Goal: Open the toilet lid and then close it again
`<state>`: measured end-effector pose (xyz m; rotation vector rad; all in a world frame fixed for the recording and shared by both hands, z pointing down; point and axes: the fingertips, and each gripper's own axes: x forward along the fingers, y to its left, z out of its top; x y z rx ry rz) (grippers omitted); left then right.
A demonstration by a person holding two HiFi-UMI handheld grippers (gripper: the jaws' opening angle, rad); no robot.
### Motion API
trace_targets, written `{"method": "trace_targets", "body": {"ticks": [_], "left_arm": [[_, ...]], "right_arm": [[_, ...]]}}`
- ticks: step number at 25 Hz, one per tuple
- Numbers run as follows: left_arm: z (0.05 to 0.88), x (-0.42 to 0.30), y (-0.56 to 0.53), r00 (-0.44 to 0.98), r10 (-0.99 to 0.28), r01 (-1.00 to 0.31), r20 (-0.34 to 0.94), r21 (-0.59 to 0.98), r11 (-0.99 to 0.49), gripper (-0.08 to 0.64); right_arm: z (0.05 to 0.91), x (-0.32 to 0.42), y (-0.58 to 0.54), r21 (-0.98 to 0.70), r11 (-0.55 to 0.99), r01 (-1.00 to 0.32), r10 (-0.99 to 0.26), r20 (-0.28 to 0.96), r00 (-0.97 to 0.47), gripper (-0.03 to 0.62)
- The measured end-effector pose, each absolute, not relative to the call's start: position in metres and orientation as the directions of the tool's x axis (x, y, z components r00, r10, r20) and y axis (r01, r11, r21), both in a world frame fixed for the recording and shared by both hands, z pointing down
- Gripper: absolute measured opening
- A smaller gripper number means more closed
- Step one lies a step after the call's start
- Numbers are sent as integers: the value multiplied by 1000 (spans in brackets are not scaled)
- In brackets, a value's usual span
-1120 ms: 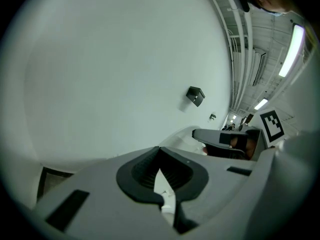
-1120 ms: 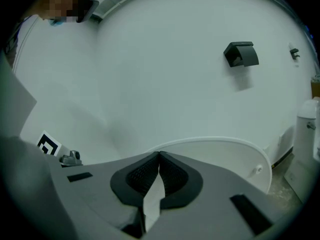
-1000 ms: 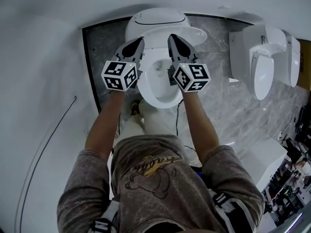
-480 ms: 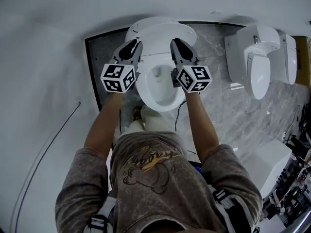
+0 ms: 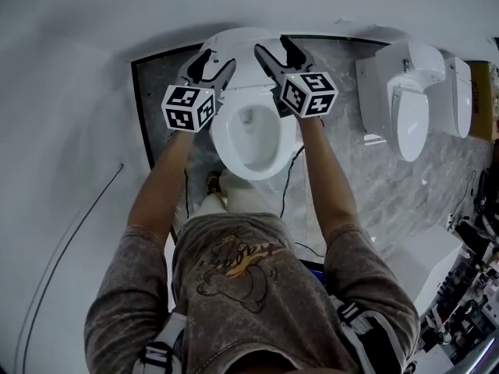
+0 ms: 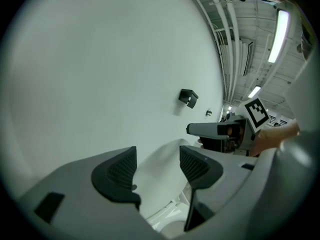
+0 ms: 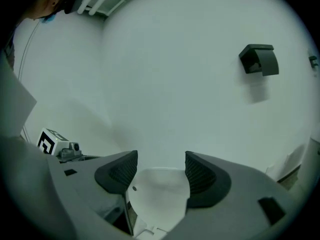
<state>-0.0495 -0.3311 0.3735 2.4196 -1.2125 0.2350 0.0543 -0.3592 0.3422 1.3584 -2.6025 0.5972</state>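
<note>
Toilet lid (image 5: 243, 47) raised, standing upright at the back of the bowl (image 5: 248, 142), close against the white wall. Left gripper (image 5: 209, 65) and right gripper (image 5: 277, 53) sit at the lid's two sides, marker cubes toward the person. Both sets of jaws have just been opening and now stand wide, released. In each gripper view the lid's white edge shows in the gap, pads clear of it. Bowl exposed below. Another white toilet (image 5: 409, 104) stands well apart at right on the marbled grey floor (image 5: 343, 131).
</note>
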Motion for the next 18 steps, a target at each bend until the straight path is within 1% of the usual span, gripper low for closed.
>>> {"method": "trace_targets", "body": {"ticks": [6, 12, 18], "left_arm": [[401, -47, -353, 601, -708, -799, 371, 302, -520, 262], [414, -38, -358, 614, -686, -789, 390, 323, -523, 261], [413, -37, -349, 636, -681, -771, 364, 352, -531, 264]], "right_arm": [[364, 46, -372, -253, 560, -789, -695, 377, -613, 288], [365, 44, -378, -241, 557, -794, -702, 375, -606, 287], [366, 43, -369, -217, 570, -793, -698, 382, -606, 287]]}}
